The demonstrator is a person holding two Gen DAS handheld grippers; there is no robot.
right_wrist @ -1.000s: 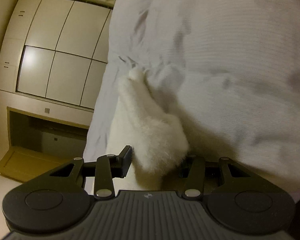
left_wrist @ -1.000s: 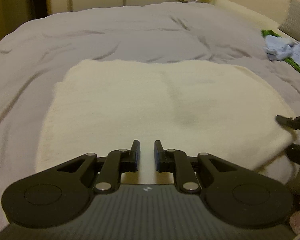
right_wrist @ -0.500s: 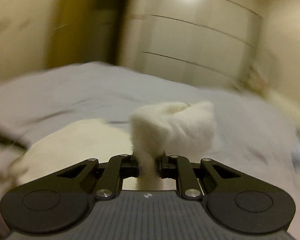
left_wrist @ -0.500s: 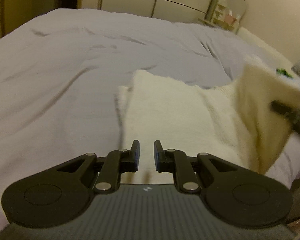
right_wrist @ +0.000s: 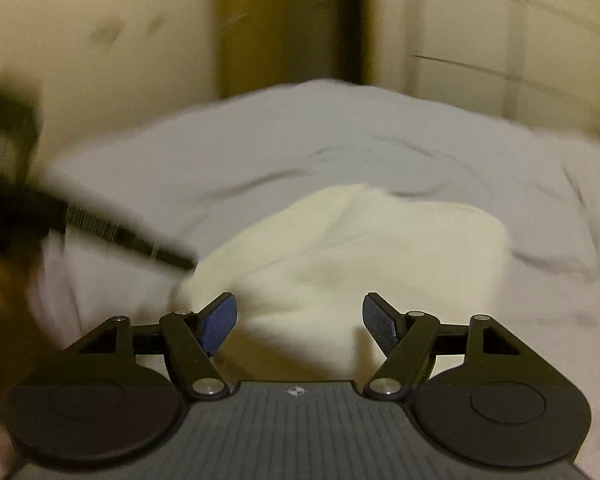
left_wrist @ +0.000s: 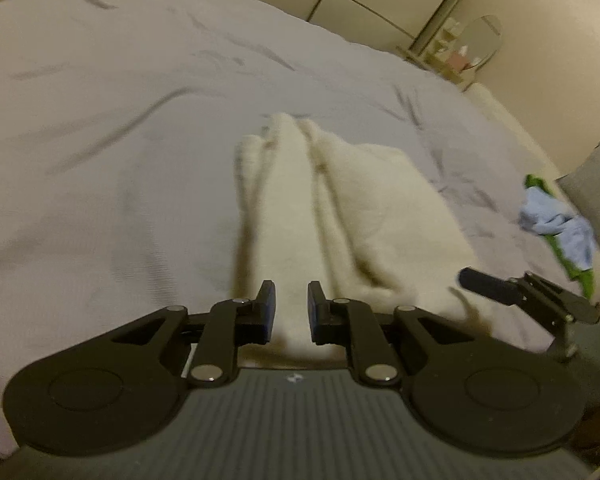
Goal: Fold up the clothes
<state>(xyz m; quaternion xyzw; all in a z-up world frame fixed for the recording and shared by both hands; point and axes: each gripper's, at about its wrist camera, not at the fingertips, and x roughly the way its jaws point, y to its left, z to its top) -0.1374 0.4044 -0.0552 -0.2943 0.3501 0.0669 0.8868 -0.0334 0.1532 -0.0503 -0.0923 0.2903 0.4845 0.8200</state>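
- The bed (left_wrist: 148, 128), under a grey cover, carries the cream fleece garment (left_wrist: 380, 208); a blue and green clothes heap (left_wrist: 556, 232) lies well apart at 3 o'clock.
- In the left wrist view, the garment lies doubled over, its long axis running from 6 toward 12 o'clock, straight ahead of both grippers.
- The left gripper (left_wrist: 291, 312) is nearer, its jaws narrow with the cream near edge in the gap; whether they pinch it cannot be told.
- The right gripper (right_wrist: 299, 320) hovers with jaws spread wide and empty, the garment at its 12 o'clock.
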